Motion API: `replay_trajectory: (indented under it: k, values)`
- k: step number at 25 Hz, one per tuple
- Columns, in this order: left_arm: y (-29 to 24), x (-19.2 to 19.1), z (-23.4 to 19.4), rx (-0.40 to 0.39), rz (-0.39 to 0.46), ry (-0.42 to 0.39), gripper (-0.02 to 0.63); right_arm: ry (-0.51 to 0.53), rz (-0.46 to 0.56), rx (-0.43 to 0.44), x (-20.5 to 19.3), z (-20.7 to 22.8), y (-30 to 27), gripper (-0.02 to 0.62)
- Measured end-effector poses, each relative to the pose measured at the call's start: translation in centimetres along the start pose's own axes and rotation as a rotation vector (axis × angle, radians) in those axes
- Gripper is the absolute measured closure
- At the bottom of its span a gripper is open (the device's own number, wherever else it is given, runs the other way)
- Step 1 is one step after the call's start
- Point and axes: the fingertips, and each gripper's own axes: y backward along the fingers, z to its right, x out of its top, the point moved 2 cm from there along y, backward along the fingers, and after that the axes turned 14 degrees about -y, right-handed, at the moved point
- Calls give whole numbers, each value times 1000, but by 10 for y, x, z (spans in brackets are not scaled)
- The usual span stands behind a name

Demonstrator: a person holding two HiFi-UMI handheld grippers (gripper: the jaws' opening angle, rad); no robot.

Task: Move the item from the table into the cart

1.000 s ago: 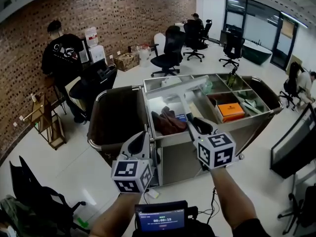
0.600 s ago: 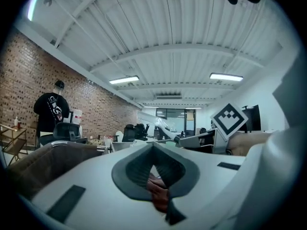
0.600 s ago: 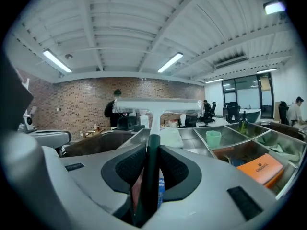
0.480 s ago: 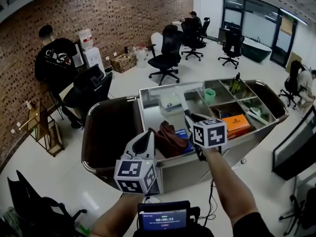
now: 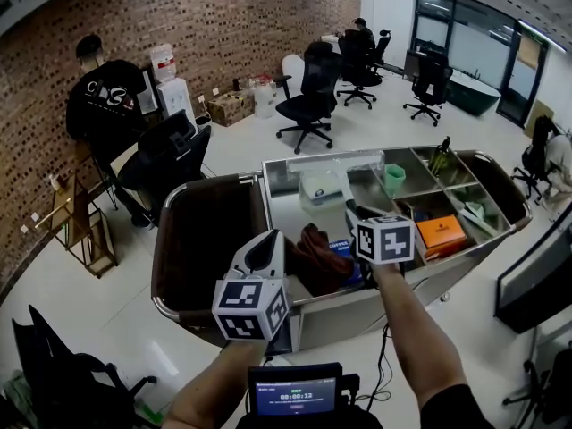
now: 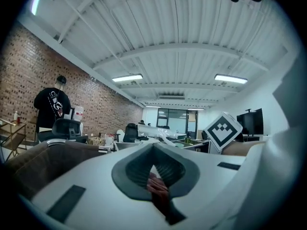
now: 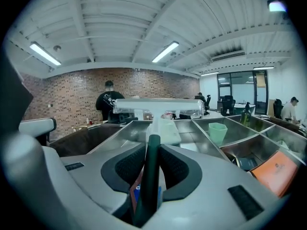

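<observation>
My right claw (image 7: 152, 150) grips the squeegee (image 7: 158, 107) by its handle, holding it over the cart (image 5: 295, 161) for dropping in; my left claw (image 6: 154, 150) is closed and empty.

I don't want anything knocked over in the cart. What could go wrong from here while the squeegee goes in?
The right gripper holds the squeegee only by the near end of its handle, so the wide wrapped head could swing or twist in the grip. That head looks about as wide as the compartment and may catch on the cart rim going down. A sideways swing might tip the green cup upright next door.
</observation>
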Motion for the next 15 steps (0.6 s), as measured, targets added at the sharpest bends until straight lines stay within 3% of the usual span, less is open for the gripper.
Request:
replay_trajectory:
  k: [1, 3, 15]
  values:
    - [-2, 0, -1, -1, -1, 3, 606, 3, 9, 4, 2, 0, -1, 505]
    - [-5, 0, -1, -4, -1, -4, 606, 11, 30, 8, 6, -1, -1, 430]
    - [-4, -8, 6, -17, -15, 3, 606, -3, 55, 31, 8, 1, 14, 427]
